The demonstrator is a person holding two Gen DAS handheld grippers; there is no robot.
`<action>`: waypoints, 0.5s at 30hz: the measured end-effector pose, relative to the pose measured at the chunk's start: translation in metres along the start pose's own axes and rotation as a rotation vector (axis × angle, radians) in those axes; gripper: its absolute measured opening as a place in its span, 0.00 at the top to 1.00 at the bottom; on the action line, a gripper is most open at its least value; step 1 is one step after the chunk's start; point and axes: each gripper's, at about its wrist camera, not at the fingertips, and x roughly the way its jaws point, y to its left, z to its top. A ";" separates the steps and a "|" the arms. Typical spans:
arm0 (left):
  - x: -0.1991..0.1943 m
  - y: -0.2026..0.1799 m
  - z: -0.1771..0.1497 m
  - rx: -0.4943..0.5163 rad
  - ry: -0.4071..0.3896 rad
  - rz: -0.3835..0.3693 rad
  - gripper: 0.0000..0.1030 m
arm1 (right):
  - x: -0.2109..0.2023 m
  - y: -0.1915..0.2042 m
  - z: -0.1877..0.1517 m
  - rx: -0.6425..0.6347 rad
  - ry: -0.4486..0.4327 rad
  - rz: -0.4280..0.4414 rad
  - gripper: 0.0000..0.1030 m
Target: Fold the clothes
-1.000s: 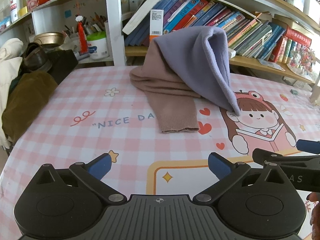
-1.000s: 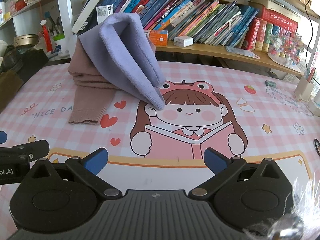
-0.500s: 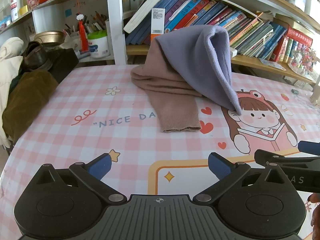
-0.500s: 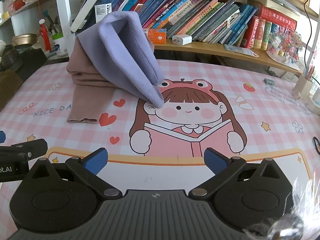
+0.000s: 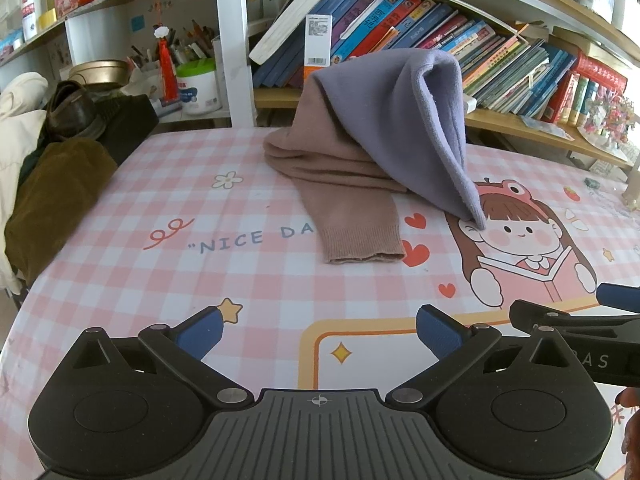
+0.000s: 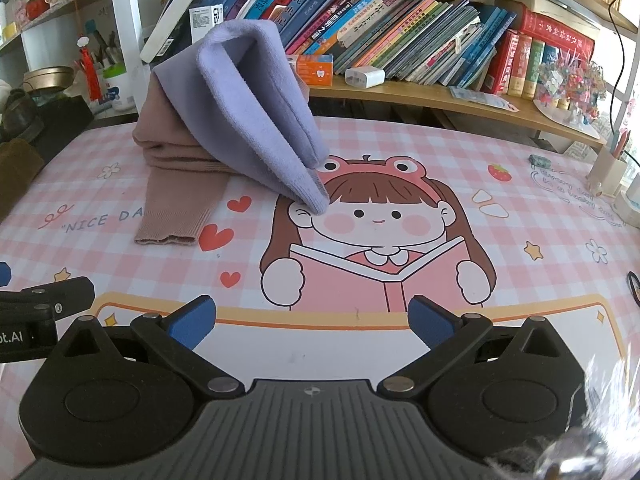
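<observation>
A lavender fleece garment (image 5: 404, 128) stands bunched up in a tent shape at the far side of the table, draped over a brown knit garment (image 5: 344, 184) whose ribbed cuff lies flat toward me. Both show in the right wrist view, lavender (image 6: 256, 120) and brown (image 6: 180, 196). My left gripper (image 5: 318, 330) is open and empty, low over the near table edge, well short of the clothes. My right gripper (image 6: 310, 320) is open and empty, beside the left one.
The table has a pink checked cloth (image 5: 200, 272) with a cartoon girl (image 6: 376, 240). A bookshelf (image 6: 400, 40) stands behind it. Dark and olive clothes and a shoe (image 5: 72, 112) pile at the left edge. A pen holder (image 6: 608, 168) sits at the far right.
Both grippers have drifted very slightly; the clothes sit marginally lower and nearer in view. Nothing was taken hold of or let go.
</observation>
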 end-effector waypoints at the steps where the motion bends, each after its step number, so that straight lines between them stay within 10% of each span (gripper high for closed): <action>1: 0.000 0.000 0.000 0.000 0.000 0.000 0.00 | 0.000 0.000 0.000 0.000 0.000 0.000 0.00; 15: 0.000 0.000 0.001 -0.003 0.004 0.003 0.00 | 0.000 0.000 0.001 0.001 0.002 0.001 0.00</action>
